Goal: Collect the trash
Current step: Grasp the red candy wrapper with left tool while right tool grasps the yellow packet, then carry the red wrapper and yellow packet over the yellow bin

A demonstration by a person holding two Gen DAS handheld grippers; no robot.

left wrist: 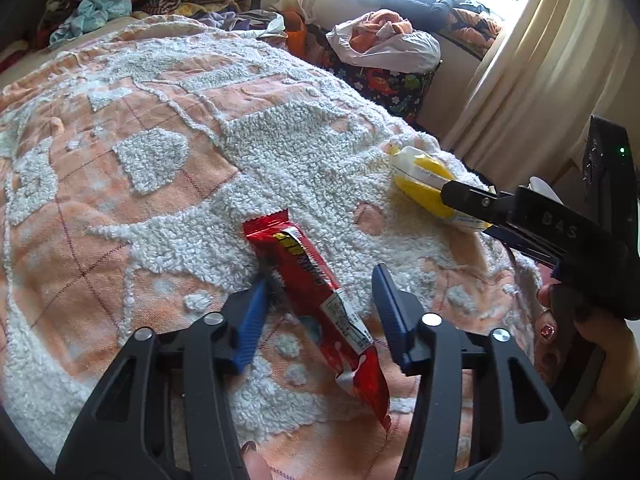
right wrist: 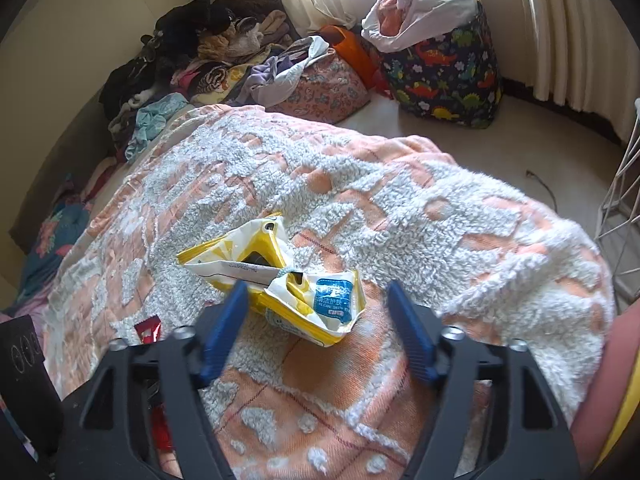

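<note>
Trash on the bed: two wrappers, both lying on a fleecy blanket (left wrist: pixel 168 200), peach flat-weave with raised white tufted patches and thin red grid lines.

Red wrapper (left wrist: pixel 320 304): glossy foil, long flat bar shape, crimped serrated end, yellow/black logo too skewed to read, white label block with small print, unreadable. It lies between the blue ribbed fingers (left wrist: pixel 252 320) of the left tongs (left wrist: pixel 320 308); tongs apart, gap visible on the right side, left pad right at the wrapper edge, contact unclear.

Yellow-and-white pack (right wrist: pixel 280 280): crumpled soft plastic, torn open, blue label with white Chinese characters, small Latin line under it looks like "CLEAN SKIN". Right tongs (right wrist: pixel 320 320) apart, straddling it; left finger overlaps the pack edge, right finger clear of it. No clamp seen.

In the left view, the right tool's black body reads "DAS", with a green LED lit.

Beyond the bed: dinosaur-print fabric bin (right wrist: pixel 448 76), clothes pile (right wrist: pixel 208 52), cream curtain (left wrist: pixel 520 80).
</note>
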